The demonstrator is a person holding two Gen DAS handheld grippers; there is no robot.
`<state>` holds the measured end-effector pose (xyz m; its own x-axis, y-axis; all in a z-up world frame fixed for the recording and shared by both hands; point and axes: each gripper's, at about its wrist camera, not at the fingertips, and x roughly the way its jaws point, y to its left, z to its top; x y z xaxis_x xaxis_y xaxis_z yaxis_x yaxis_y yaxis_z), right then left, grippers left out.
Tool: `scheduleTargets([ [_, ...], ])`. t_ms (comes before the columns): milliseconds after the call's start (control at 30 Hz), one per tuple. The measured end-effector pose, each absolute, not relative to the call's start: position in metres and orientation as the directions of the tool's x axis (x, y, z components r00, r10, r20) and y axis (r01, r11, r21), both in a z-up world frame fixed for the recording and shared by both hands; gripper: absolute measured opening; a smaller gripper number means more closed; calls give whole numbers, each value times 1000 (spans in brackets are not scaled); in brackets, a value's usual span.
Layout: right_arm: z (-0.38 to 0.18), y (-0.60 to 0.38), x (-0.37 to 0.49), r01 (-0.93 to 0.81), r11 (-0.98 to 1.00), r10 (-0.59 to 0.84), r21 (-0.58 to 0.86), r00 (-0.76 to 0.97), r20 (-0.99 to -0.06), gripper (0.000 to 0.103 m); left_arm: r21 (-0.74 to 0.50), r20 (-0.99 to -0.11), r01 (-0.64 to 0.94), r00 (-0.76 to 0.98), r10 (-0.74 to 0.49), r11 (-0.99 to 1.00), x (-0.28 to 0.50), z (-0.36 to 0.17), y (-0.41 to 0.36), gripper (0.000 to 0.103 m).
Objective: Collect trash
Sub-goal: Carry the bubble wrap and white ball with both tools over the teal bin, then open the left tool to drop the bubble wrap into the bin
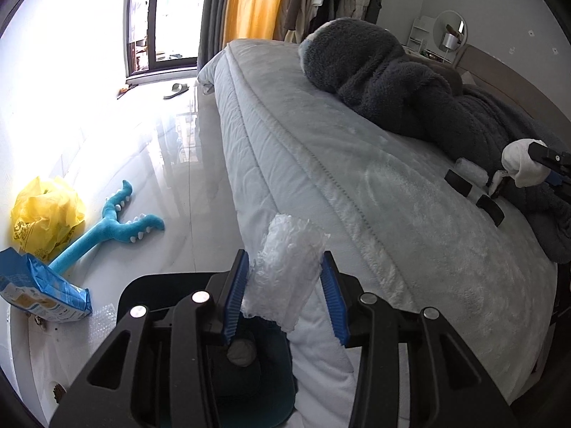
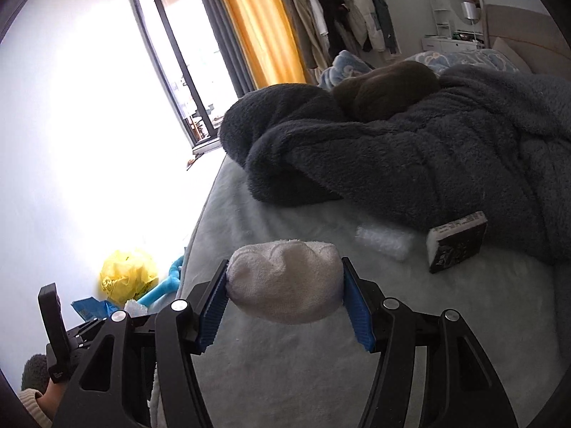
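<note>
Lying on the shiny floor at the far left are a crumpled yellow bag [image 1: 46, 214], a blue packet [image 1: 43, 292] in front of it, and a long blue plush toy [image 1: 117, 224] with white spikes. The packet rests on a piece of bubble wrap [image 1: 103, 315]. These things sit near the wall, beside the bed [image 1: 321, 178].

The left gripper [image 1: 285, 285] is closed tight on a roll of clear bubble wrap [image 1: 285, 267]. The blue pads [image 1: 235, 296] press on both sides of the roll. It hangs over the near edge of the bed, above a dark bin [image 1: 249, 374] that stands on the floor. A small gray ball [image 1: 241, 351] lies inside the bin.

A slipper [image 1: 176, 90] lies far off on the floor by the window [image 1: 160, 18]. An orange curtain [image 1: 255, 0] hangs to the right of the glass, and clothes hang on a rack [image 2: 342, 10] farther right.

On the bed, a dark fluffy blanket [image 2: 410, 157] is piled up at the far side. The right gripper [image 2: 285, 296] holds a balled-up white sock [image 2: 283, 285], squeezed between its two blue pads, just above the pale bed cover. To the right of it, another small roll of bubble wrap [image 2: 383, 240] lies on the bed. Just beside that, a small dark book [image 2: 456, 242] leans on the blanket.
</note>
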<state>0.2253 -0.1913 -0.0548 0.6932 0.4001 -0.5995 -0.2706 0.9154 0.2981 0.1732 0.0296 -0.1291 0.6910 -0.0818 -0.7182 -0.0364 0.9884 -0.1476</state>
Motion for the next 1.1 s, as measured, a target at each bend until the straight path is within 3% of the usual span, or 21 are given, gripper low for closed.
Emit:
scheduleTargets([
  [733, -60, -43, 206, -485, 828, 546, 282, 582, -603, 61, -93, -860, -163, 510, 3, 982, 164, -193, 103, 43],
  [1100, -78, 15, 210, -549, 772, 602, 321, 470, -645, 61, -123, -935, -174, 352, -55, 977, 160, -234, 120, 43],
])
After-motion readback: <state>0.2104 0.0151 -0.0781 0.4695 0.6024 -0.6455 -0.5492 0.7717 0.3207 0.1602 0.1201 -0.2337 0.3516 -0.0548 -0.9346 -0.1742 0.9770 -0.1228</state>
